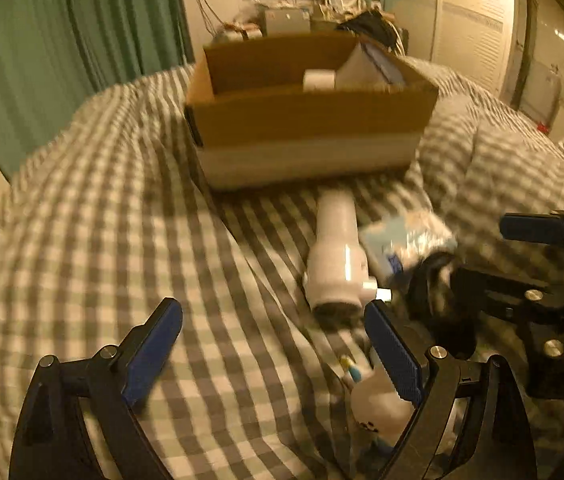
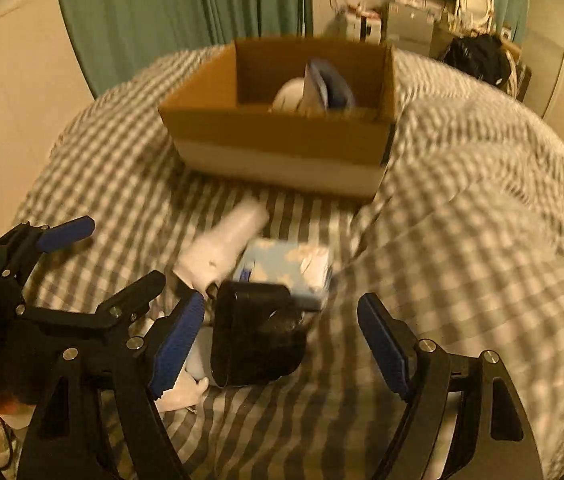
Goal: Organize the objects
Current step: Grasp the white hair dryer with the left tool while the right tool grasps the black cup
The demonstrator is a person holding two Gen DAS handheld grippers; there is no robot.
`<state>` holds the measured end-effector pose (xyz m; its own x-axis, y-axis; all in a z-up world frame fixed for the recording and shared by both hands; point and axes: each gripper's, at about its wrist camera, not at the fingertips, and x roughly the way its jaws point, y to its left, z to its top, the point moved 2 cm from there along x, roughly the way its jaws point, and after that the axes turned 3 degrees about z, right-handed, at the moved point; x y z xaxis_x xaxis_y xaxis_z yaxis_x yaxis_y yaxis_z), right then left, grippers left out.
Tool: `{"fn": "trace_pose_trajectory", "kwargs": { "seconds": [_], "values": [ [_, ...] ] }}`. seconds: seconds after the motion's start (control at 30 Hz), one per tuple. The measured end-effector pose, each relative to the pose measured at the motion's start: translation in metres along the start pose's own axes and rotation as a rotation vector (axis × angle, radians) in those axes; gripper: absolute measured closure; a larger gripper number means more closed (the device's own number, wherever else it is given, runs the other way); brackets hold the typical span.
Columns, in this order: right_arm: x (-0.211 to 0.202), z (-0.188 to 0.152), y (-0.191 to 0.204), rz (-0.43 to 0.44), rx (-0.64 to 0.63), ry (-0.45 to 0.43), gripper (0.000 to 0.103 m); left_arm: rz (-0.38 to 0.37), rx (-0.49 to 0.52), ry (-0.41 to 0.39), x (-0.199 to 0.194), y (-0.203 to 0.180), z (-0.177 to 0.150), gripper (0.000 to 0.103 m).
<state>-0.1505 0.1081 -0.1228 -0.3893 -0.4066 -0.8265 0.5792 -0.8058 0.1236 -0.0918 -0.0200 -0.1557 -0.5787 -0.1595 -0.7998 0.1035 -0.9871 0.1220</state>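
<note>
Cardboard box [image 2: 282, 136] — rectangular, matte; white cylinder [image 2: 222, 248] on checked quilt [image 2: 462, 240].

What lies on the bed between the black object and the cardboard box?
In the right wrist view, a light blue packet and a white bottle lie between the black object and the cardboard box.

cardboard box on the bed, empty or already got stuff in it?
Not empty. The cardboard box is open-topped and holds a white rounded item with a blue-and-white package leaning beside it.
</note>
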Motion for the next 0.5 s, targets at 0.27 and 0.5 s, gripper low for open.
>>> {"fn": "trace_pose_trajectory", "kwargs": {
  "seconds": [0.27,0.5],
  "values": [
    [0.033,-0.004,-0.002,0.038,0.014,0.067,0.026,-0.011,-0.015,0.035,0.009,0.005,-0.005,0.008],
    [0.032,-0.008,0.007,0.064,-0.026,0.075,0.043,-0.023,-0.057,0.041,0.009,0.014,-0.005,0.008]
  ]
}}
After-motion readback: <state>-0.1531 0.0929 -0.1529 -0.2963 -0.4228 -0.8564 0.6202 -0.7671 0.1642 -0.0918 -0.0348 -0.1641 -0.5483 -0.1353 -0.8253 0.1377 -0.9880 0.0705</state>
